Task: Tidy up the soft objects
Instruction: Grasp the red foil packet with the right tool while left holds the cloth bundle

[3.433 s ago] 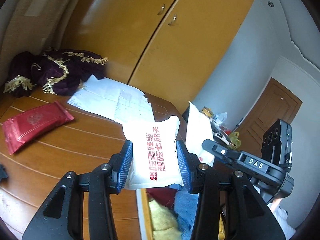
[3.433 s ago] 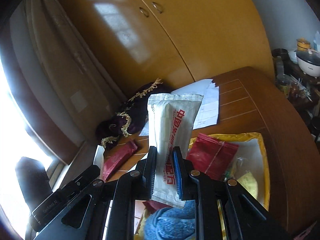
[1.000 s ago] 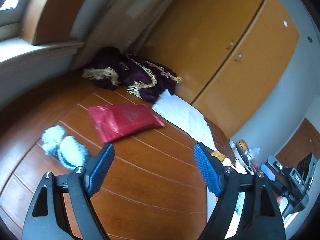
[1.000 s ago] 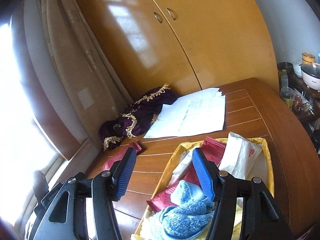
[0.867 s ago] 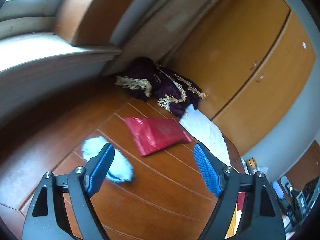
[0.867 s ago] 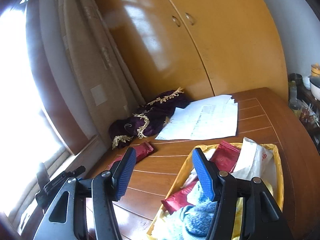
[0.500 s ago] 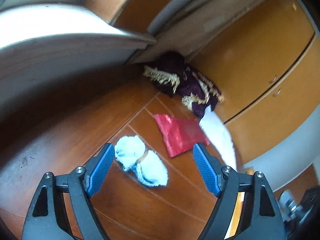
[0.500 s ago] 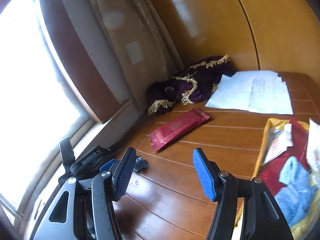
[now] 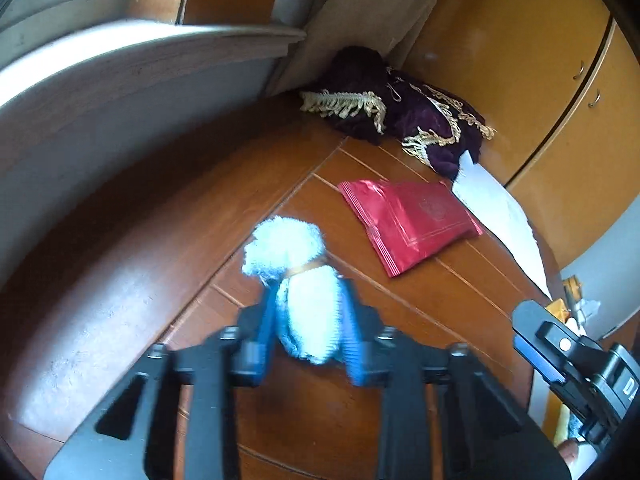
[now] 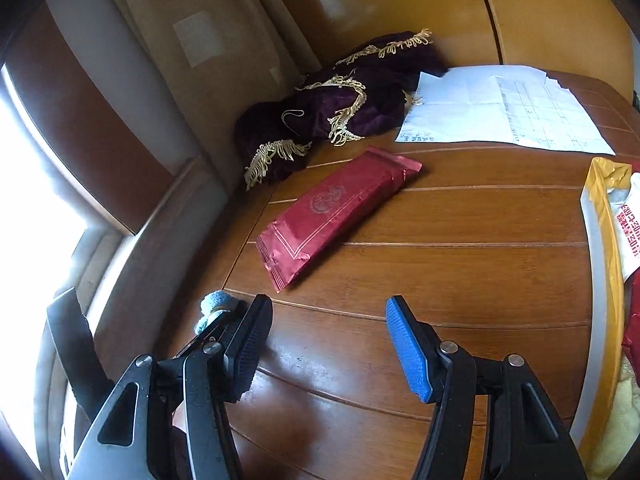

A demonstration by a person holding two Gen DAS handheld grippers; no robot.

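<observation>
Left gripper (image 9: 308,320) pinching blue plush (image 9: 298,280), centre frame. Right gripper (image 10: 326,344) spread, empty, over table (image 10: 460,272). Red packet (image 10: 336,208) mid-frame, tray (image 10: 600,280) at right edge.

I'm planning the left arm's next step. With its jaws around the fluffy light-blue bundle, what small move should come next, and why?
Probably lift it straight up a little. The left gripper has its jaws closed against both sides of the fluffy light-blue bundle, which seems to sit on the wooden table. The right gripper is open and empty, so the left one carries alone.
</observation>
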